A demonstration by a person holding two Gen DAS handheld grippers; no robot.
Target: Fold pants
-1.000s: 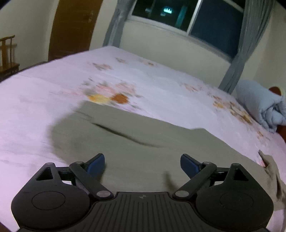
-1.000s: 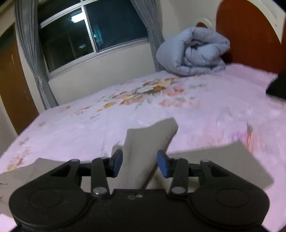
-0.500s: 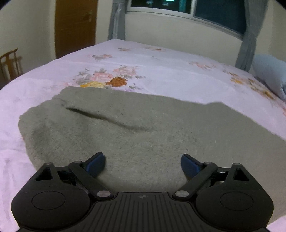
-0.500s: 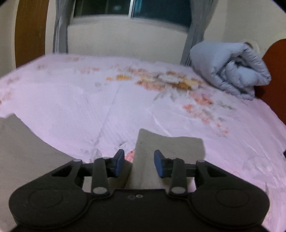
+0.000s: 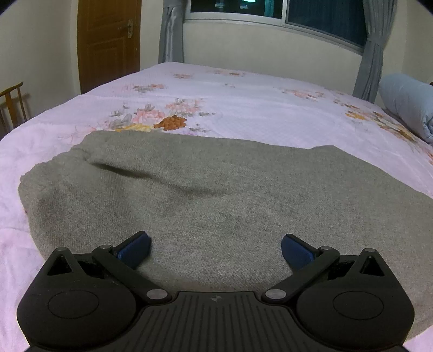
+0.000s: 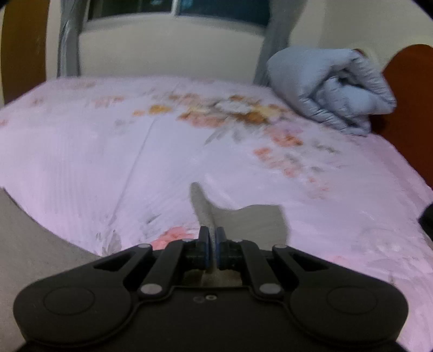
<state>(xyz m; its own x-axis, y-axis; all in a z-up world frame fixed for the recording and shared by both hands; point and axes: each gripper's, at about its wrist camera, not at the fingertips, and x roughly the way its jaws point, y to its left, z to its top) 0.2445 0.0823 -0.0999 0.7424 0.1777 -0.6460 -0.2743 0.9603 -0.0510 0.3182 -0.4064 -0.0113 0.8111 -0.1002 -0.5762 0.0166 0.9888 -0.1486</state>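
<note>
Right gripper (image 6: 213, 245) clamped on pants (image 6: 251, 219) hem; left gripper (image 5: 215, 247) spread above pants. Lift the hem evenly across the bed (image 5: 243, 103).

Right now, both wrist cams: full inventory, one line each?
pants: 1, grey-green, spread flat on the bed; one end pinched at right
bed sheet: 1, pink floral, under the pants
duvet: 1, pale blue, rolled by the headboard
headboard: 1, red-brown, far right
window: 1, dark, back wall
curtains: 2, grey, flanking the window
door: 1, brown, left
chair: 1, wooden, far left
left gripper: open above the pants
right gripper: shut on the pants
</note>
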